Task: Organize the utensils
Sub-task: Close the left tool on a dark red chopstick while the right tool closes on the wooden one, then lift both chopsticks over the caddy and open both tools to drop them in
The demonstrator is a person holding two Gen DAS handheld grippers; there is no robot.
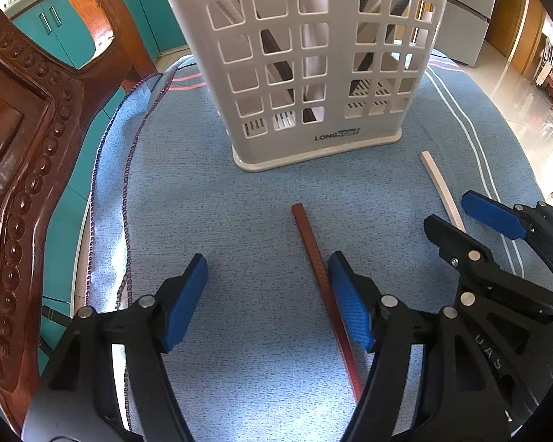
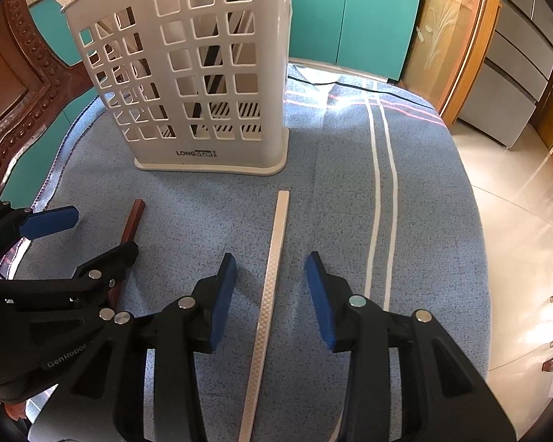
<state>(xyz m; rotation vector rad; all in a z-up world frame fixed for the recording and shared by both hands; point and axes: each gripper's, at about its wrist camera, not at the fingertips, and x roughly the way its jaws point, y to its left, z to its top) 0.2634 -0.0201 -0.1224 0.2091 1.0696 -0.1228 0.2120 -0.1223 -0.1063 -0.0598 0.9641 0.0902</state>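
A white slotted utensil holder (image 1: 313, 59) stands upright on the blue cloth and holds several sticks; it also shows in the right wrist view (image 2: 191, 73). A red-brown chopstick (image 1: 313, 254) lies on the cloth, just left of the right finger of my open left gripper (image 1: 267, 294); it also shows in the right wrist view (image 2: 131, 221). A white chopstick (image 2: 272, 280) lies between the fingers of my open right gripper (image 2: 271, 294), not gripped; it also shows in the left wrist view (image 1: 440, 188). The right gripper shows in the left wrist view (image 1: 457, 208).
A blue cloth (image 1: 210, 221) with white stripes (image 2: 381, 184) covers the table. A carved wooden chair (image 1: 22, 140) stands at the left. Teal cabinets (image 2: 354, 18) are behind. Tiled floor (image 2: 516, 221) lies past the table's right edge.
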